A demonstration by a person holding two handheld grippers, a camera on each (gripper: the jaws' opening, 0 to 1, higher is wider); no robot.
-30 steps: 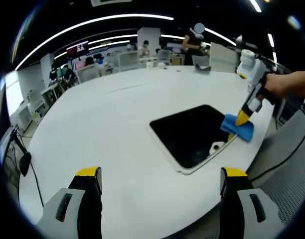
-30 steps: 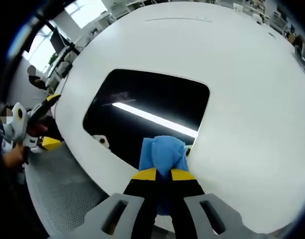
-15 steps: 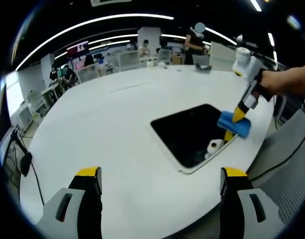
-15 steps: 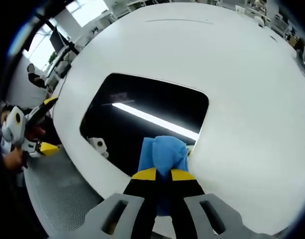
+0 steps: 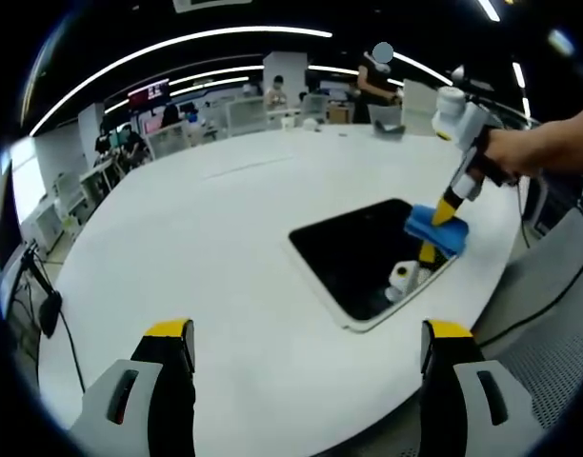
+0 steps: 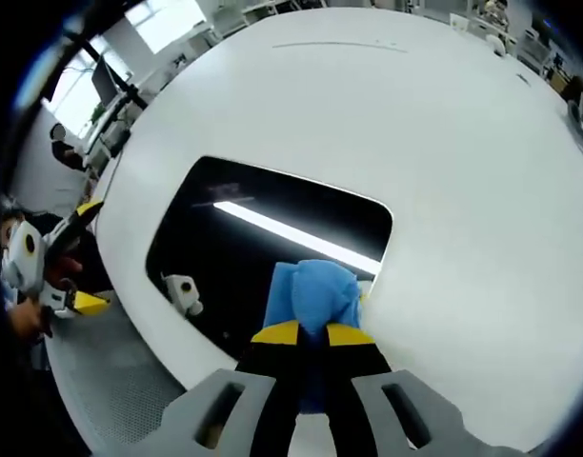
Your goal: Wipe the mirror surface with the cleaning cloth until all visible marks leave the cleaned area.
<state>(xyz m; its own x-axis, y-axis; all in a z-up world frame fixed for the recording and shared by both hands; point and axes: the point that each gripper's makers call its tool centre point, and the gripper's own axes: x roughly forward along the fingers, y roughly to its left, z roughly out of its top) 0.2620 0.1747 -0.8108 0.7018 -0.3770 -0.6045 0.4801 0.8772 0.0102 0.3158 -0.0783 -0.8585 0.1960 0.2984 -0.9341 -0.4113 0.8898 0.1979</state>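
A dark rectangular mirror lies flat on the white round table, near its right edge. My right gripper is shut on a blue cleaning cloth, which is pressed on the mirror's near edge. In the left gripper view the cloth sits at the mirror's far right corner, under the right gripper held by a hand. My left gripper hovers open over the table's near edge, apart from the mirror, with nothing between its jaws. The mirror reflects a ceiling light strip.
The table's edge runs close beside the mirror, with grey mesh floor below. Cables hang at the left. Desks, chairs and people stand in the office behind. The white table stretches wide to the left of the mirror.
The right gripper has carried the cloth further onto the mirror, leftward and up in the left gripper view. The left gripper has stayed put.
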